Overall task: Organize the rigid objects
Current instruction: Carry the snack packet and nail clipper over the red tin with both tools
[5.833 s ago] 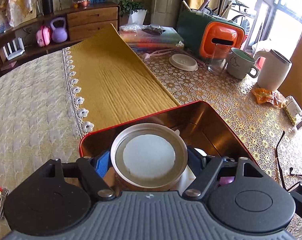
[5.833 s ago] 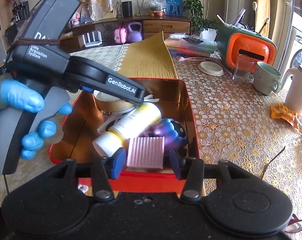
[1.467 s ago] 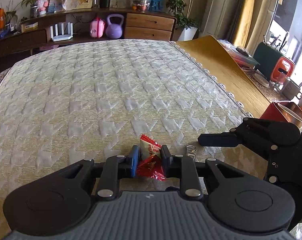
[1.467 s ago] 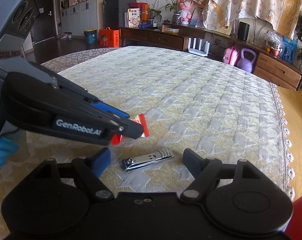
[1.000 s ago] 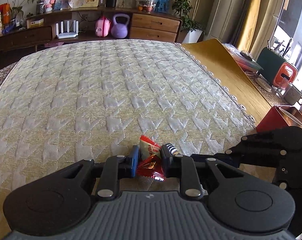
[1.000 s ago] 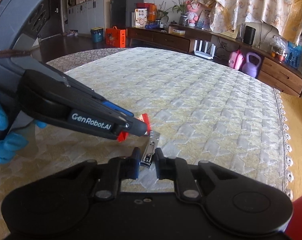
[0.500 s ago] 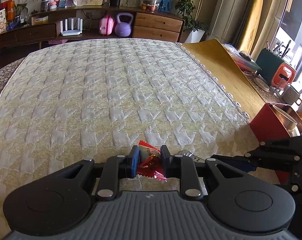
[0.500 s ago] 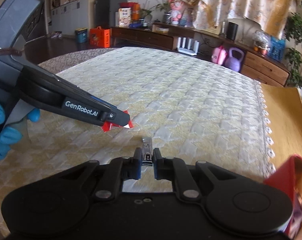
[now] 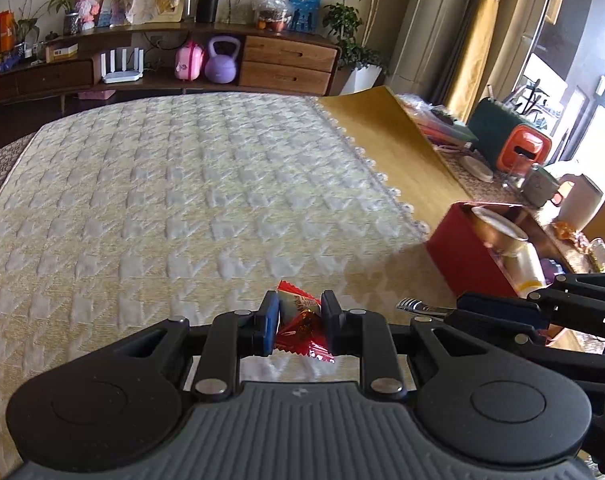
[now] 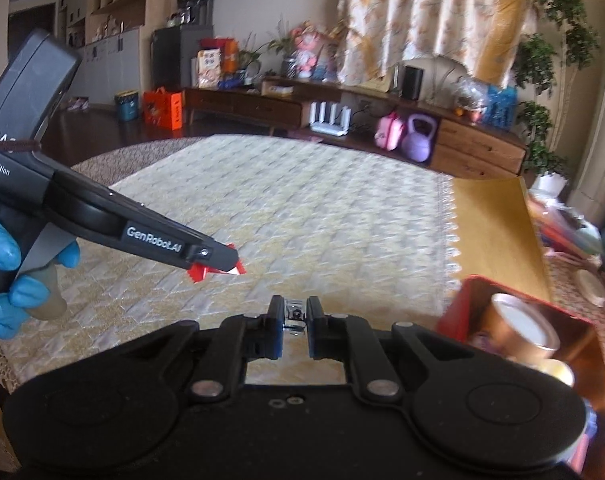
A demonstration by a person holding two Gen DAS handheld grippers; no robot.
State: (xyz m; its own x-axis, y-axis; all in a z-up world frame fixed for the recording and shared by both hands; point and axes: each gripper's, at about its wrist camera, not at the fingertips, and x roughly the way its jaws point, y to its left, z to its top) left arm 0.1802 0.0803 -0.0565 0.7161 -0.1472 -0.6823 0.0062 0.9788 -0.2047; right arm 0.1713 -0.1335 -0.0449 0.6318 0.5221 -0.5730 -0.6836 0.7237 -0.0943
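Note:
My left gripper is shut on a red snack packet and holds it above the quilted cloth; the packet also shows in the right wrist view at the tip of the left gripper. My right gripper is shut on a silver nail clipper, which also shows in the left wrist view, lifted off the cloth. A red tin box stands to the right with a round tin, a bottle and other things inside; its near wall also shows in the right wrist view.
A cream quilted cloth covers the table, with a yellow runner along its right edge. Beyond the box stand an orange and green holder, a mug and a white kettle. A sideboard is behind.
Both grippers have risen off the cloth and swung right toward the red box, the left holding the packet, the right holding the nail clipper it closed on about a second ago.

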